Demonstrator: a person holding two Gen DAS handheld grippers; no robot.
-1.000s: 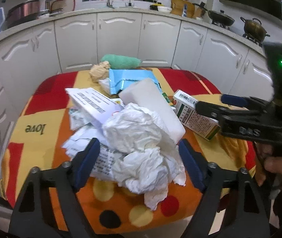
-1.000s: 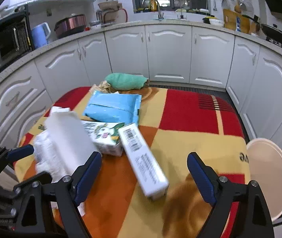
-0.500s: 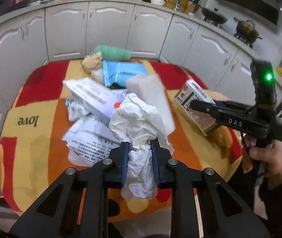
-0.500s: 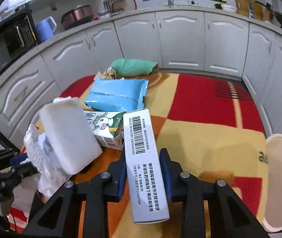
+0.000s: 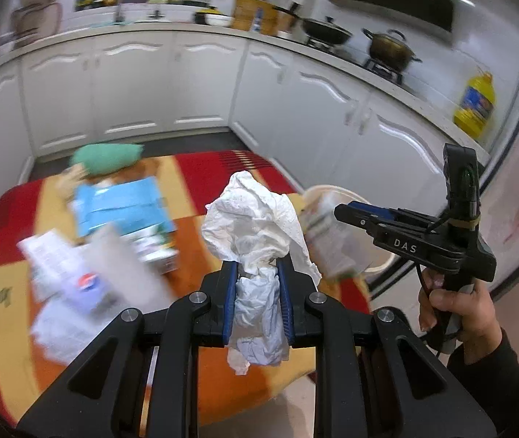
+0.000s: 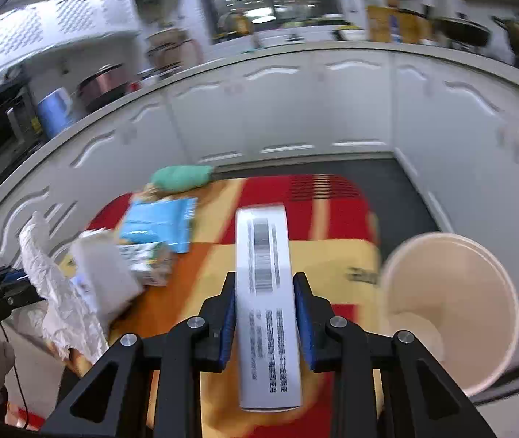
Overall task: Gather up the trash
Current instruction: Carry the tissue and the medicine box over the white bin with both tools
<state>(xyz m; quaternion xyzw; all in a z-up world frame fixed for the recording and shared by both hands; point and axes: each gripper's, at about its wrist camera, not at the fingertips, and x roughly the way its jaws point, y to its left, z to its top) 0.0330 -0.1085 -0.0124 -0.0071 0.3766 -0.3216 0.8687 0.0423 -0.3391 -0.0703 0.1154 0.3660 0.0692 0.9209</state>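
A: What has changed?
B: Both claws have closed and lifted their loads off the table (image 6: 336,255), so binning looks next.
A: The grips?
B: The left gripper (image 5: 257,292) is clamped on crumpled tissue (image 5: 256,226); the right gripper (image 6: 264,314) squeezes the barcode box (image 6: 265,292). The bin (image 6: 493,284) sits at three o'clock.

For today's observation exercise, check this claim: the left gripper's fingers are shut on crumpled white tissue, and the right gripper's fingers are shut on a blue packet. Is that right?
Not quite. The right wrist view shows the right gripper shut on a long white box with a barcode; the blue packet lies on the table. The left gripper does hold crumpled white tissue.
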